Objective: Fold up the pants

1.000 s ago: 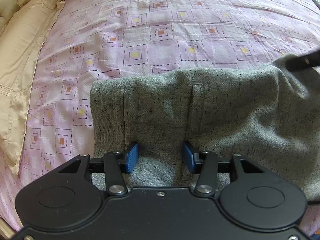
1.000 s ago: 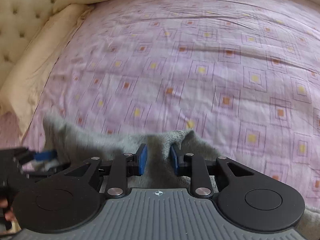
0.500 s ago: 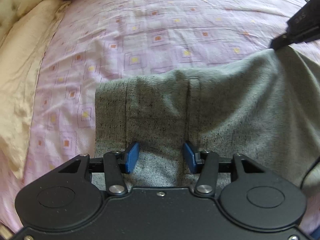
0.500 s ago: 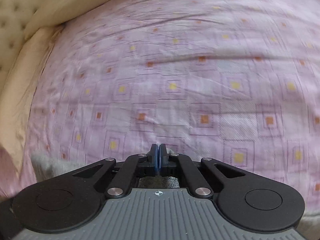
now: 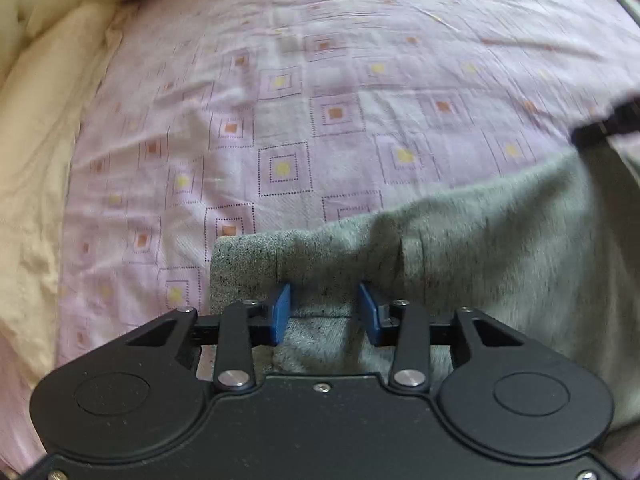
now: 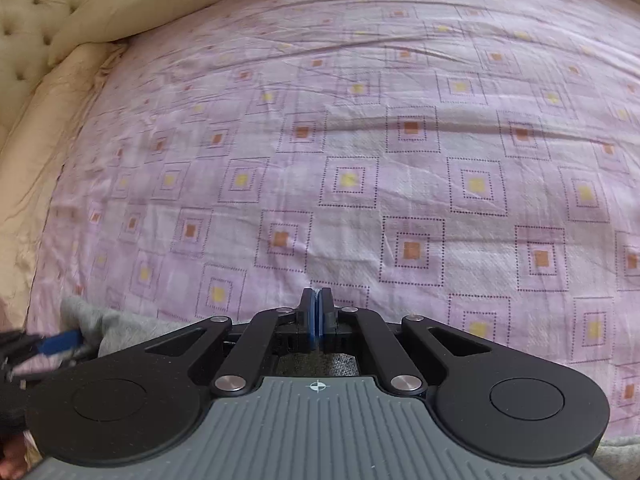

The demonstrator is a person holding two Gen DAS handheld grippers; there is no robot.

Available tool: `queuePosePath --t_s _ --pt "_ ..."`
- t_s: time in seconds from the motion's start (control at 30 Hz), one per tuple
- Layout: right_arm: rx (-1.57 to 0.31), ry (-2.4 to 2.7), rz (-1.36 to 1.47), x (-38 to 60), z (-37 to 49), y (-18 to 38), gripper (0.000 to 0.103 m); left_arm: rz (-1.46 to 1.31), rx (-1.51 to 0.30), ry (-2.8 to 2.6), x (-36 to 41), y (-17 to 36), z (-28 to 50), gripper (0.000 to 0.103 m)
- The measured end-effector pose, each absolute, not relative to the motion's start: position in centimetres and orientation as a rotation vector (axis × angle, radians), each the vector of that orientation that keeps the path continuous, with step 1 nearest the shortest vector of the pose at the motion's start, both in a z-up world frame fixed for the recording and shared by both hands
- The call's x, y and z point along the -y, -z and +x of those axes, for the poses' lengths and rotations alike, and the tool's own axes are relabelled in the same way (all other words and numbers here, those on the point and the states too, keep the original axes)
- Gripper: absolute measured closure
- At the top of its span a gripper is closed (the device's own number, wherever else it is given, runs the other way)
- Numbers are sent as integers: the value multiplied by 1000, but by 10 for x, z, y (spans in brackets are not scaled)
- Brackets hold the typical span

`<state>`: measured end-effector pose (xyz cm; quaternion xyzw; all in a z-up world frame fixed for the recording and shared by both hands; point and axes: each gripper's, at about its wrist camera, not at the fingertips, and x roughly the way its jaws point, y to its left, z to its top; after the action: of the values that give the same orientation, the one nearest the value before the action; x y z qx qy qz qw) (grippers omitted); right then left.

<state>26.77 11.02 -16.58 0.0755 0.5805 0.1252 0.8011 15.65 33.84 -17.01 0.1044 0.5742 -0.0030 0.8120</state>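
I've got my right gripper [image 6: 319,314] clamped flat now, blue pads pressed together with a sliver of the grey pants [image 5: 460,264] pinched between them; a second ago those pads stood apart over the cloth, so that pinch is the fresh news. Grey fabric shows just under the pads behind the linkage, and in the left camera the same gripper is a dark blur at the right edge, sitting at the high corner of the cloth. My left gripper [image 5: 323,312] is spread wide, its blue pads [image 5: 281,312] either side of a hump of fabric, touching or nearly touching it but not squeezing. That hump is new too: earlier the waistband lay flat and reached well up the bedsheet [image 5: 320,140], and now its edge has slid back toward me and bunched against the open pads, with the belt-loop strip rucked up. The pants lie at the near edge of the bed, mostly right of the left gripper, the cream quilt [image 5: 36,184] bunched along the left edge. I read this as the lift for a fold starting on one side only. With only the right corner held, the cloth will drag and skew, so I judge the left needs to close on that bunched waistband before I carry anything across.
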Motion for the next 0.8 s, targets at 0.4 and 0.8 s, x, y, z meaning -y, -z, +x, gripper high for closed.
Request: queuePosePath --t_s 0.4,0.8 --pt "-1057 -212 253 -56 220 118 98 240 -1129 -40 -333 128 145 61" --pt "-1223 37 189 -20 154 161 101 342 -1259 22 -322 170 127 45"
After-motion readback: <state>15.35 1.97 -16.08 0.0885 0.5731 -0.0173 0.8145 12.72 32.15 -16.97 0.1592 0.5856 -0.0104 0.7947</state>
